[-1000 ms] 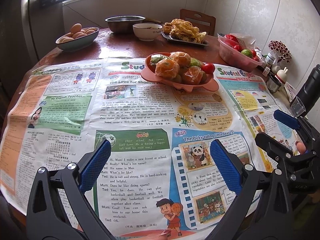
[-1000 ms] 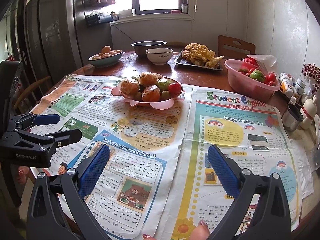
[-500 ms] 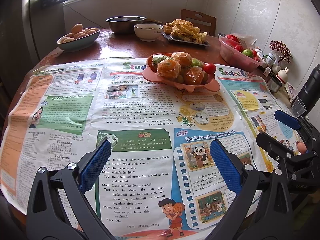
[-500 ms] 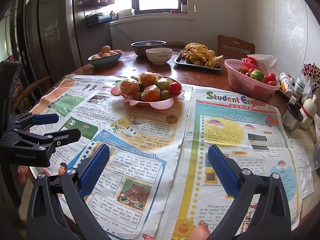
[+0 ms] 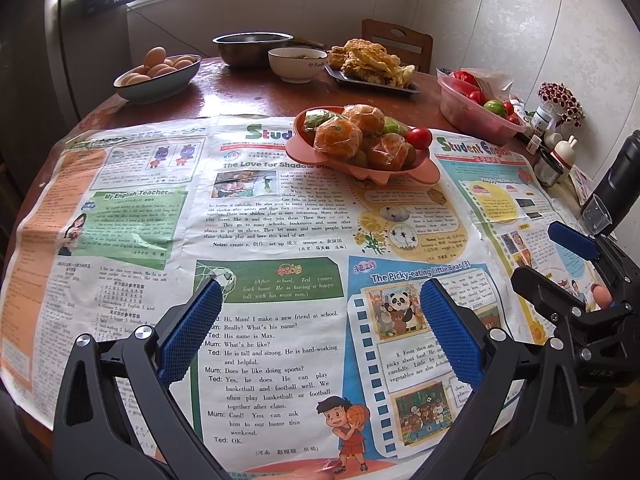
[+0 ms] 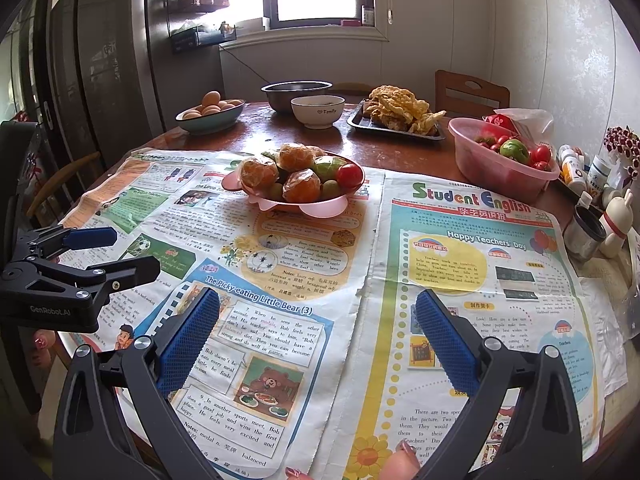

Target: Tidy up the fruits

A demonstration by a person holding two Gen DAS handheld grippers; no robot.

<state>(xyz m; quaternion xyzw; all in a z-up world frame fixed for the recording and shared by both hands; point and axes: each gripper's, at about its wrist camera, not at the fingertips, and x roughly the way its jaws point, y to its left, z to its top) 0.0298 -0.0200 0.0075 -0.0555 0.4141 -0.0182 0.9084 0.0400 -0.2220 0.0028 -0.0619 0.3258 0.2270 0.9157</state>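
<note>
Fruits (image 5: 362,136) far ahead, both tongs (image 5: 320,332) agape.

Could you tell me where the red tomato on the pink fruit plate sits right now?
In the right wrist view, the red tomato sits at the right edge of the pink plate, beside a green fruit, on the newspaper.

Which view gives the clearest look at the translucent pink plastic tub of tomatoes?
The right wrist view: the translucent pink plastic tub sits closer and larger there, its red and green contents easy to tell apart. The left wrist view shows the tub smaller, near the far right and more distorted.
</note>
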